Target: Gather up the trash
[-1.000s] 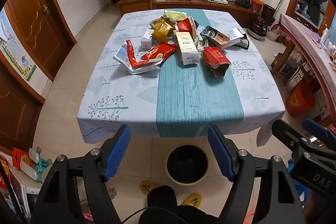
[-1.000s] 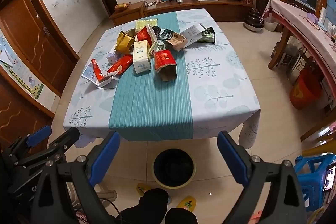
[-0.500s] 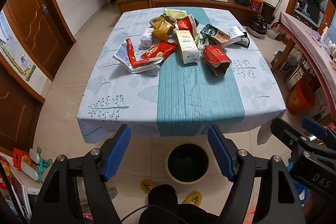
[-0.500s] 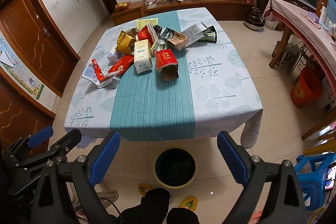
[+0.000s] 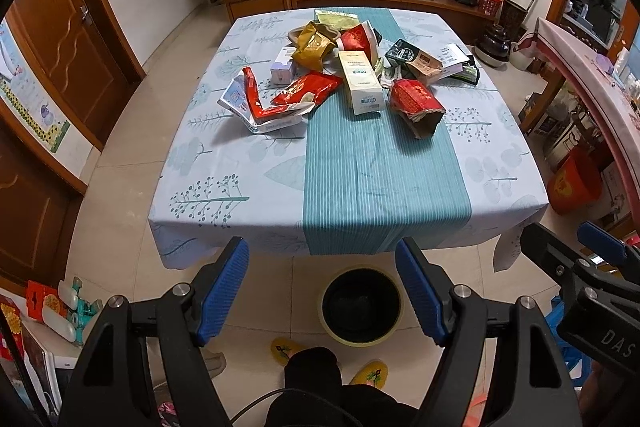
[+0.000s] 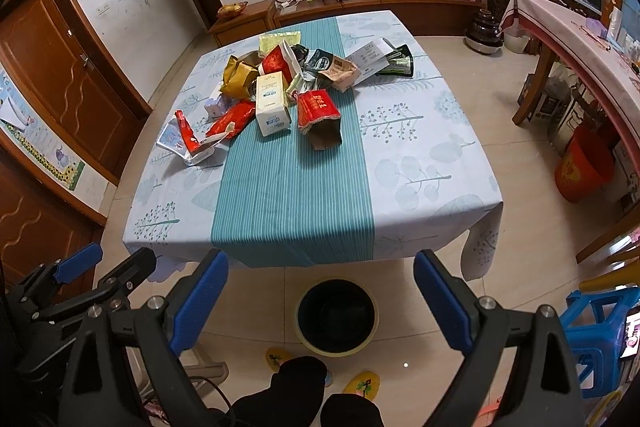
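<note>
Both the left gripper (image 5: 322, 283) and right gripper (image 6: 320, 301) hang wide open and empty above the bin (image 5: 362, 305) — set at the table's near edge, likely for easy drops. The trash (image 5: 362, 83) lies heaped on the table's far half, well apart from both.

Barely a flicker of change here. In the left wrist view the tablecloth's (image 5: 240, 227) near hem and the trash bin (image 5: 362, 342) creep a touch toward 12 o'clock. In the right wrist view the trash bin (image 6: 336, 350) nudges toward 1 o'clock, the cloth's near corner likewise, and the person's dark-clad leg (image 6: 300, 375) edges toward 3 o'clock.
</note>
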A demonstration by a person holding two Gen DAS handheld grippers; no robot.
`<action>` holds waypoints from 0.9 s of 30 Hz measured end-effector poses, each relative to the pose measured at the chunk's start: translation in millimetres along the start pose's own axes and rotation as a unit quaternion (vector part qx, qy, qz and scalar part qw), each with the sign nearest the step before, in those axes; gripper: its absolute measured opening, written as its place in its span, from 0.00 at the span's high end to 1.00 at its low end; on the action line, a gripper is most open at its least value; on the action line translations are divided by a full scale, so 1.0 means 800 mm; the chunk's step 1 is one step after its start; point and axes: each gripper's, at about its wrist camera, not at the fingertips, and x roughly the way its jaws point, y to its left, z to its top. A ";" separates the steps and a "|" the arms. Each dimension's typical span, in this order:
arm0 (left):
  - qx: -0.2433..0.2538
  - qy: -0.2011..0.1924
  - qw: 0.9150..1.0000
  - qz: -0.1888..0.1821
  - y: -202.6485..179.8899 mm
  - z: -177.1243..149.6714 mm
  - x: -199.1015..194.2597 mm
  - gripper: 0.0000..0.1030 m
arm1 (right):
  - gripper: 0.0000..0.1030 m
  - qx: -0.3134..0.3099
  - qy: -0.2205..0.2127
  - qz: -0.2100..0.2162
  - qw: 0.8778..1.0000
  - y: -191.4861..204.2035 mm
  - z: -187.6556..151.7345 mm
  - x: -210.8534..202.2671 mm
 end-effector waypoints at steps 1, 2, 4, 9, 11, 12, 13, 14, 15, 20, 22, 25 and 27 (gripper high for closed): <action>0.000 0.001 1.000 0.000 0.001 -0.001 0.001 0.28 | 0.08 0.000 0.000 0.000 1.000 0.000 0.000 0.000; 0.000 0.002 1.000 -0.001 0.002 -0.001 0.001 0.28 | 0.08 -0.001 0.000 0.000 1.000 0.001 -0.001 -0.001; 0.001 0.003 1.000 -0.001 0.003 -0.001 0.002 0.28 | 0.08 -0.002 -0.001 -0.001 1.000 0.001 -0.001 -0.001; 0.004 0.005 1.000 -0.002 0.000 -0.001 0.003 0.28 | 0.08 0.000 0.000 0.000 1.000 0.001 -0.002 0.000; 0.004 0.005 1.000 -0.001 -0.001 0.000 0.003 0.28 | 0.08 0.000 0.000 0.000 1.000 0.000 -0.002 0.000; 0.003 0.006 1.000 -0.001 -0.001 -0.001 0.003 0.28 | 0.08 0.000 0.000 0.000 1.000 0.000 -0.001 0.000; 0.003 0.006 1.000 -0.001 -0.001 -0.001 0.003 0.28 | 0.08 -0.001 0.000 0.001 1.000 0.000 -0.001 0.000; 0.003 0.007 1.000 -0.002 -0.002 -0.001 0.004 0.28 | 0.08 -0.001 0.000 0.001 1.000 -0.001 0.000 0.000; 0.003 0.008 1.000 -0.001 -0.004 -0.001 0.004 0.28 | 0.08 -0.001 0.000 0.001 1.000 -0.001 0.000 0.000; 0.002 0.009 1.000 -0.001 -0.006 0.000 0.006 0.28 | 0.08 -0.001 0.002 0.002 1.000 0.002 -0.003 0.003; -0.001 0.010 1.000 -0.001 -0.006 0.003 0.007 0.28 | 0.08 -0.003 0.004 0.003 1.000 0.006 -0.005 0.005; -0.012 0.007 1.000 -0.001 -0.006 0.009 0.004 0.28 | 0.08 -0.008 0.000 0.003 1.000 0.009 -0.004 0.003; -0.015 0.003 1.000 0.002 -0.006 0.014 0.000 0.28 | 0.08 -0.010 -0.007 0.003 1.000 0.008 0.002 0.000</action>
